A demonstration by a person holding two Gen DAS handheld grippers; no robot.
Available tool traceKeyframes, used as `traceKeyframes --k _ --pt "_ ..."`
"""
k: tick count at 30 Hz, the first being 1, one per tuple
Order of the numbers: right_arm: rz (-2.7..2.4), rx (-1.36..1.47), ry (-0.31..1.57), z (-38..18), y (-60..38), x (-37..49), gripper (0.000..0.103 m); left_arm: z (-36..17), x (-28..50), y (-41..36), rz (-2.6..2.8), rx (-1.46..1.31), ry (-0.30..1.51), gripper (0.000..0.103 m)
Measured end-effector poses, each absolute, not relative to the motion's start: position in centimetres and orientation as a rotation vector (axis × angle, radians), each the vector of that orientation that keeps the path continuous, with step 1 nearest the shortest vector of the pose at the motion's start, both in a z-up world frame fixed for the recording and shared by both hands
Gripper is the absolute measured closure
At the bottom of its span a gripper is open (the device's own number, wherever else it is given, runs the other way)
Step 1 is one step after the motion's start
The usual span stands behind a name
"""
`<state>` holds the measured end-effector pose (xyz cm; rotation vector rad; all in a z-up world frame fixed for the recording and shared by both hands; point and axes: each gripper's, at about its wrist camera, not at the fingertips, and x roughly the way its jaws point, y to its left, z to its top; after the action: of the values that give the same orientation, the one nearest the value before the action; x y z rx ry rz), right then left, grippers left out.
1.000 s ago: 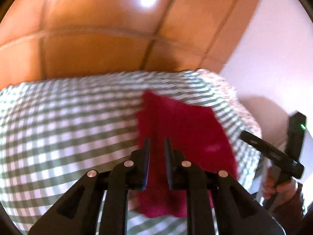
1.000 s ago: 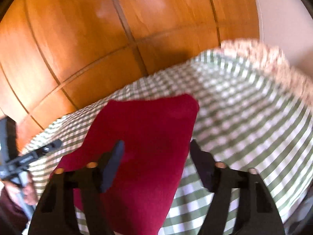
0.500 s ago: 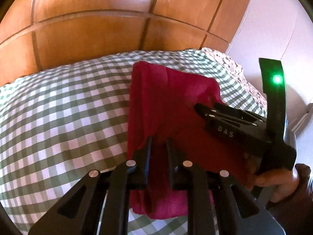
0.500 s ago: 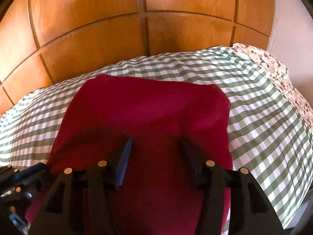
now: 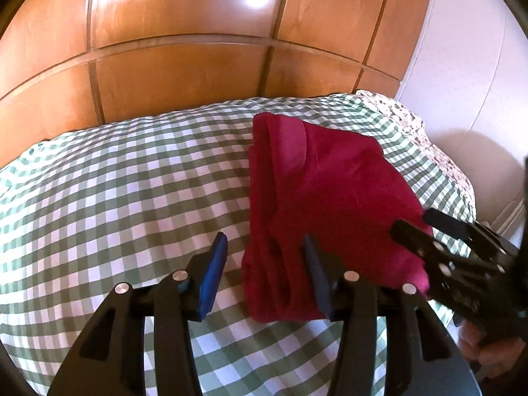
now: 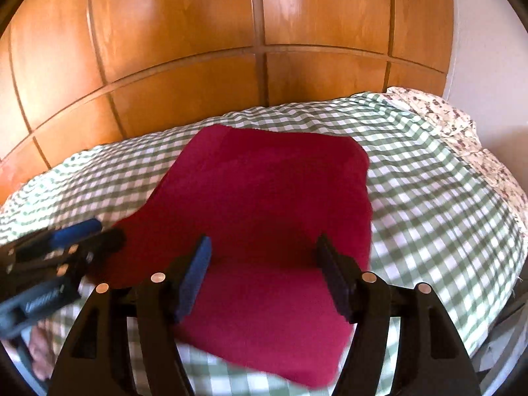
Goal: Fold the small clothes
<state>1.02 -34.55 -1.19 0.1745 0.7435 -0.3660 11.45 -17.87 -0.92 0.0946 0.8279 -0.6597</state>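
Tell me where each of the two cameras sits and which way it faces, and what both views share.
Left wrist: sits on the left gripper, looking forward over the green-and-white checked bedspread toward the wooden panelled wall; its open blue-padded fingers, the right gripper and a hand show.
Right wrist: sits on the right gripper, facing the same wall above the folded dark red garment; its open fingers and the left gripper show.
Shared: garment, bedspread, wall, floral cloth.

The red cloth's (image 6: pixel 264 198) near edge is blurred and hidden behind the right claw (image 6: pixel 264 274), whose base the picture's edge cuts off.
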Motion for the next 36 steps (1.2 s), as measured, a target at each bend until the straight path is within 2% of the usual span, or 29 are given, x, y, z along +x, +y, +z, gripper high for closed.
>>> traceKeyframes --k 6,9,11,13,14,15,16,20,25,36 --pt "-0.371 0.185 0.837 -3.8 -32.3 -1.2 0.038 -2.4 11.9 -18.2 -0.633 0.108 0.877 0.053" --pt "-0.405 0.161 0.825 -4.3 -31.3 -1.6 0.038 -2.1 11.3 -17.9 -0.62 0.107 0.859 0.053" --pt "-0.421 0.178 0.824 -3.9 -31.2 -1.6 0.038 -1.5 10.8 -17.3 -0.607 0.096 0.837 0.046" --pt "-0.445 0.197 0.813 -3.2 -31.2 -1.8 0.038 -0.9 10.4 -16.5 -0.579 0.082 0.812 0.034" --pt "-0.469 0.217 0.794 -2.5 -31.2 -2.0 0.035 -0.6 10.3 -16.0 -0.563 0.074 0.8 0.033" --pt "-0.495 0.236 0.776 -2.0 -31.2 -2.3 0.024 -0.2 10.1 -15.4 -0.548 0.067 0.789 0.032" --pt "-0.518 0.246 0.761 -1.6 -31.3 -2.5 0.02 0.0 9.9 -15.0 -0.535 0.064 0.781 0.029" --pt "-0.62 0.262 0.711 0.2 -30.9 -3.3 0.012 1.1 8.9 -13.0 -0.476 0.033 0.747 0.018" --pt "-0.678 0.237 0.655 1.8 -29.8 -4.1 0.009 2.1 7.4 -12.0 -0.426 0.02 0.708 0.009" --pt "-0.728 0.192 0.566 3.4 -28.0 -6.1 0.006 4.1 4.6 -11.7 -0.394 0.043 0.631 0.003"
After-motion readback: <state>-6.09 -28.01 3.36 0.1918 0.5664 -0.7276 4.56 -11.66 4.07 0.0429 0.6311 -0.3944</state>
